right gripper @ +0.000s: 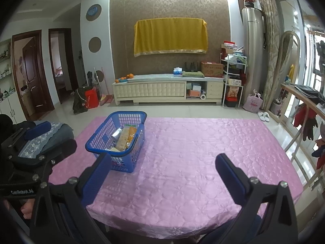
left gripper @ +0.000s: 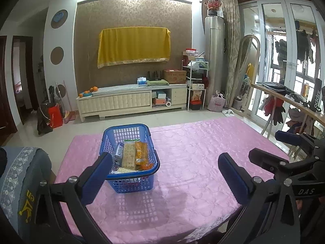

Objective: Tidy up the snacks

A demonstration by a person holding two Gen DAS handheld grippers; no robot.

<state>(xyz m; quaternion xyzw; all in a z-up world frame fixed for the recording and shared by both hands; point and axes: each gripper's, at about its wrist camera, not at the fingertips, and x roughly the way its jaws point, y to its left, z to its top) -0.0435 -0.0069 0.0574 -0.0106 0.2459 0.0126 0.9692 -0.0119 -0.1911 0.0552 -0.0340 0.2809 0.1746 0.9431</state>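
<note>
- While both grippers hang wide open and empty over the near edge, the table [right gripper: 203, 152] under its pink quilted cloth carries only one thing, and the rest of the cloth lies bare in both views.
- That thing is the blue plastic basket [left gripper: 130, 138], standing upright near the left edge, about midway between the near and far edges, handle folded down on its rim.
- Inside it lie the snacks: a cracker pack [left gripper: 129, 155] standing lengthwise, an orange packet [left gripper: 142, 154] touching it on the right, a silvery packet [left gripper: 118, 152] on the left, and a pale pack [left gripper: 124, 170] at the near end; what lies lower is hidden.
- Left gripper [left gripper: 165, 165] points at the basket, jaws fully apart, nothing held.
- Right gripper [right gripper: 162, 166] faces the bare cloth right of the basket, jaws fully apart, nothing held.
- This fits either snacks waiting to be laid out or snacks already gathered in; I cannot tell which.
- Whichever holds, any grasp inside should come from above, closing across a packet's narrow width, gently, since crackers crush easily and the light basket may slide.
</note>
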